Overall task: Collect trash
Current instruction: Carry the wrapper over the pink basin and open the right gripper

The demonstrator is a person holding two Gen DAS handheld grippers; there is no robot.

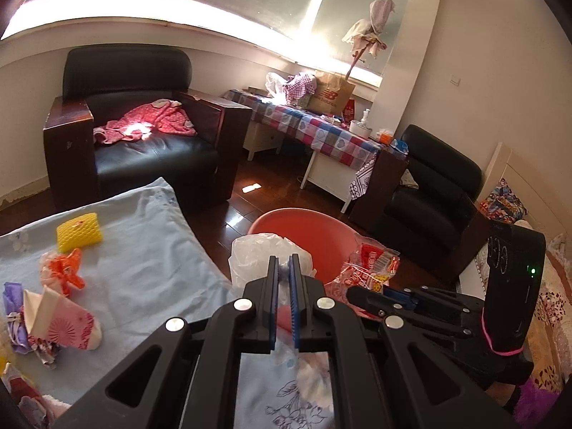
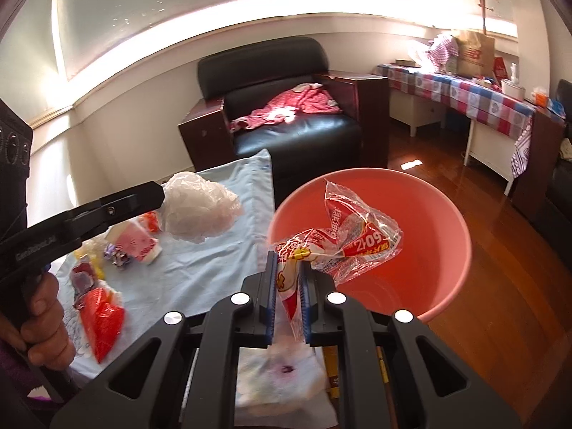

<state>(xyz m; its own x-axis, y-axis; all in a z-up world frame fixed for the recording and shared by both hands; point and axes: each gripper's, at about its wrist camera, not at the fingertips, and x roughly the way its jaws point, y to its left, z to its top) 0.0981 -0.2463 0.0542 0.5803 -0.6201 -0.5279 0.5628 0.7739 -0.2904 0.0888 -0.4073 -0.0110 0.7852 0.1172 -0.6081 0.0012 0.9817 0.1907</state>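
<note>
The right tongs (image 2: pixel 289 271) pinch a wrapper (image 2: pixel 343 236) over the pink bin (image 2: pixel 454 221); the left tongs (image 1: pixel 285 268) pinch a plastic bag (image 1: pixel 250 254). Next, both should let go.

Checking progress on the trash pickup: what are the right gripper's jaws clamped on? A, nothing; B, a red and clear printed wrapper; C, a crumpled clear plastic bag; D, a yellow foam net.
B: the right gripper has its jaws shut on the red and clear wrapper, held over the pink bucket.
</note>
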